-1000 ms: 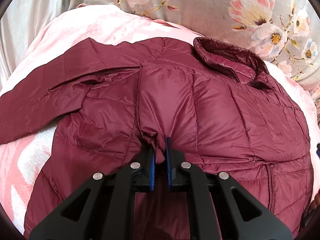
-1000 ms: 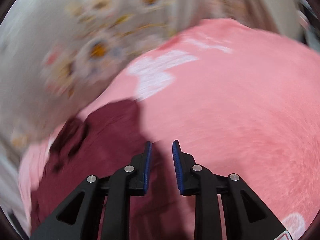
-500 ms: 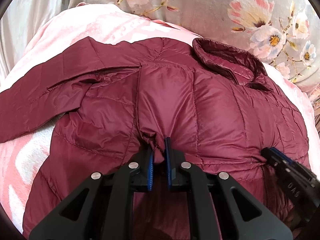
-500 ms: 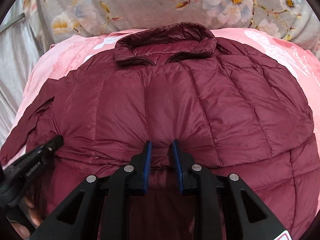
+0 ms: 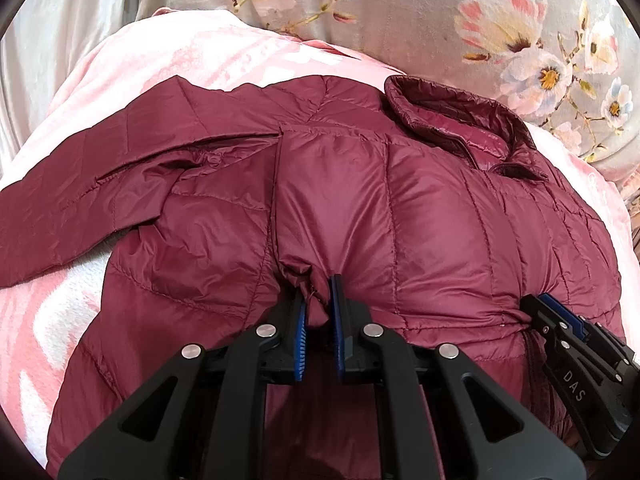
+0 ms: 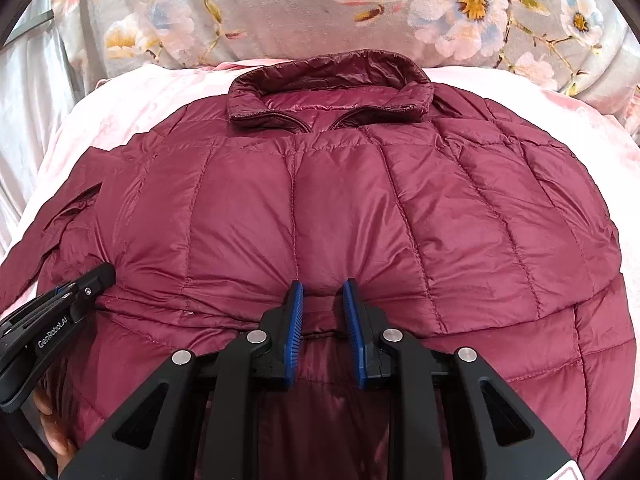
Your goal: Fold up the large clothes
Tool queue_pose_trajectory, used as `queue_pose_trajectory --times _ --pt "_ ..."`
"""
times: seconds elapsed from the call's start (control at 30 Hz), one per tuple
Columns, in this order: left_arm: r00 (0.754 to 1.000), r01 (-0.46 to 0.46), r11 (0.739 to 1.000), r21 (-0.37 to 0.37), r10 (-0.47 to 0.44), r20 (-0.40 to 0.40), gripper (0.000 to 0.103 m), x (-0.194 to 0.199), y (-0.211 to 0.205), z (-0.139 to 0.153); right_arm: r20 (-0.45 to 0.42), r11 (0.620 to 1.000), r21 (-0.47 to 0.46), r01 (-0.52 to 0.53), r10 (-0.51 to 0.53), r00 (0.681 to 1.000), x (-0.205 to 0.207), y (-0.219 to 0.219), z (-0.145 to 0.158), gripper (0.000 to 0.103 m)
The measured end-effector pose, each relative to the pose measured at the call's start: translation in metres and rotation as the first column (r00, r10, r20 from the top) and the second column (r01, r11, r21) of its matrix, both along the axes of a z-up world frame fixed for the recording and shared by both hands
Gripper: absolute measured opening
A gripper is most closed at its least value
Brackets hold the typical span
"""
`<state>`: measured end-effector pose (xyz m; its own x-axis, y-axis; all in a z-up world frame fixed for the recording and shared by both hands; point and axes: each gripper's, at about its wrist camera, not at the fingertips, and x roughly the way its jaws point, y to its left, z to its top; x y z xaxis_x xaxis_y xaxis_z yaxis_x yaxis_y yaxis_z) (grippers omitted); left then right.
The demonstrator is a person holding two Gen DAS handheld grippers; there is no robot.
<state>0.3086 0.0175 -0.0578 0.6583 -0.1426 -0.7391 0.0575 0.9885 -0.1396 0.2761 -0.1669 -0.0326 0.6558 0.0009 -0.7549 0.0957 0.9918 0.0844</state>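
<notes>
Left gripper [image 5: 319, 312] pinches a bunched fold of the maroon jacket [image 5: 420, 216], which lies on a pink blanket [image 5: 224, 56]; collar [image 5: 460, 120] points far right, one sleeve [image 5: 80, 184] stretches left. From the right wrist, the right gripper [image 6: 322, 304] presses into the jacket, jaws parted around a ridge of fabric, collar straight ahead toward floral bedding [image 6: 304, 4].

The jacket [image 6: 320, 208] lies spread on the blanket [image 5: 248, 56], ahead of both grippers, its collar [image 6: 328, 80] at the far end, a sleeve [image 5: 80, 184] off left.
</notes>
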Motion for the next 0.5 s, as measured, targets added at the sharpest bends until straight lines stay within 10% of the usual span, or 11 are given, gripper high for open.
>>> queue_pose_trajectory --times 0.17,0.23,0.33,0.5 --pt "1.000 -0.017 0.998 -0.058 0.018 0.008 0.022 -0.006 0.009 0.005 0.000 1.000 -0.009 0.004 -0.004 1.000 -0.001 0.001 0.000 0.022" --pt "0.998 -0.053 0.984 -0.173 0.058 0.021 0.055 -0.020 0.035 0.017 -0.001 1.000 -0.004 0.007 -0.007 1.000 -0.001 0.001 0.001 0.021" --pt "0.987 -0.131 0.949 -0.286 0.151 0.051 0.070 -0.050 0.084 0.033 -0.002 1.000 0.002 0.008 -0.008 1.000 -0.001 0.001 0.001 0.021" --pt "0.898 -0.400 0.864 -0.305 0.437 0.061 0.081 -0.096 0.211 0.054 -0.003 1.000 0.016 0.009 -0.009 1.000 -0.001 -0.001 0.002 0.021"
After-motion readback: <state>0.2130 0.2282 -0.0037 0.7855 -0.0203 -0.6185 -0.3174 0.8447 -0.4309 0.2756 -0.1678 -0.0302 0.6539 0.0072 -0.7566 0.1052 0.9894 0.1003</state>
